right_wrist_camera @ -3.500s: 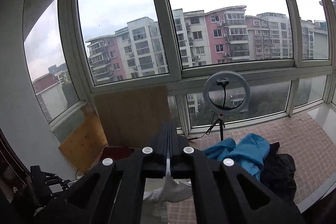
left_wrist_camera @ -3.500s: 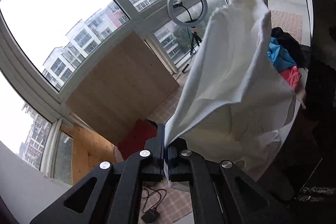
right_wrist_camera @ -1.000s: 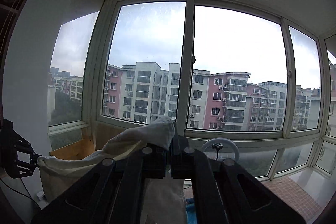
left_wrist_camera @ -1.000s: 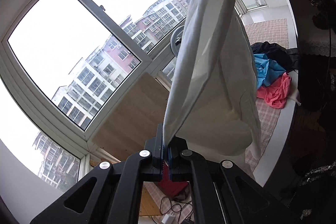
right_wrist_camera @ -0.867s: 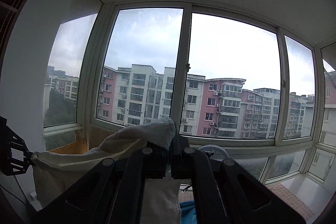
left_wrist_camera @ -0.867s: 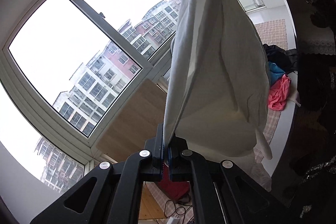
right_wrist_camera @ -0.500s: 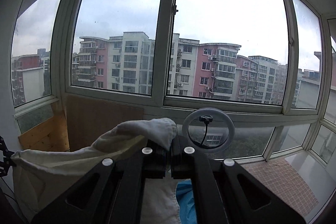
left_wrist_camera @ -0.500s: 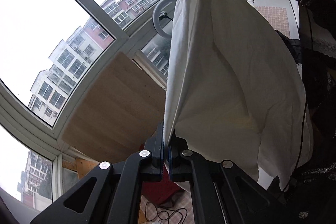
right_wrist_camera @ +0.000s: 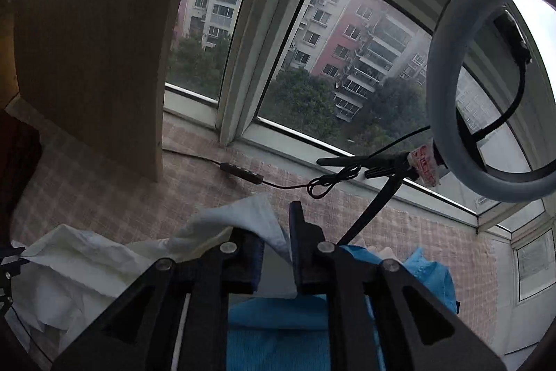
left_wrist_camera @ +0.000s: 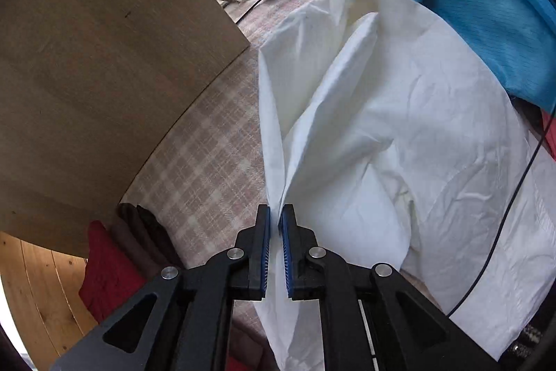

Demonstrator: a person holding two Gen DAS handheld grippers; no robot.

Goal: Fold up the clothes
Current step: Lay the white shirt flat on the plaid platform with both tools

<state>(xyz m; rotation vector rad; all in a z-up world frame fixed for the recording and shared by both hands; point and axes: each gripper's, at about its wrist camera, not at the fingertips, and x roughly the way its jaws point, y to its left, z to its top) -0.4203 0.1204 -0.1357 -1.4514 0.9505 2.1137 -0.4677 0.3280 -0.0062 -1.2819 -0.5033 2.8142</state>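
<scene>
The white garment (left_wrist_camera: 399, 134) now lies spread over the checked cloth (left_wrist_camera: 208, 155) of the surface below, where half a second ago it hung in the air, stretched between the two grippers in front of the window. Both cameras have tipped downward since then: sky and window panes filled the views before, and cloth and garments fill the lower parts now.

The left hand-held gripper (left_wrist_camera: 276, 249) has its blue-padded jaws parted by a narrow gap, with a fold of the white garment running up between them; earlier they were pinched tight on that edge. Whether the pads still touch the fabric cannot be told.

The right hand-held gripper (right_wrist_camera: 276, 252) stands released, its jaws clearly apart, and a corner of the white garment (right_wrist_camera: 250, 218) lies draped over the left jaw and into the gap; before, it was clamped there.

A blue garment (left_wrist_camera: 486, 6) lies just beside the white one, partly under its far edge. The ring light (right_wrist_camera: 486, 86) stands near the window, and a wooden board (left_wrist_camera: 87, 58) leans at the left.
</scene>
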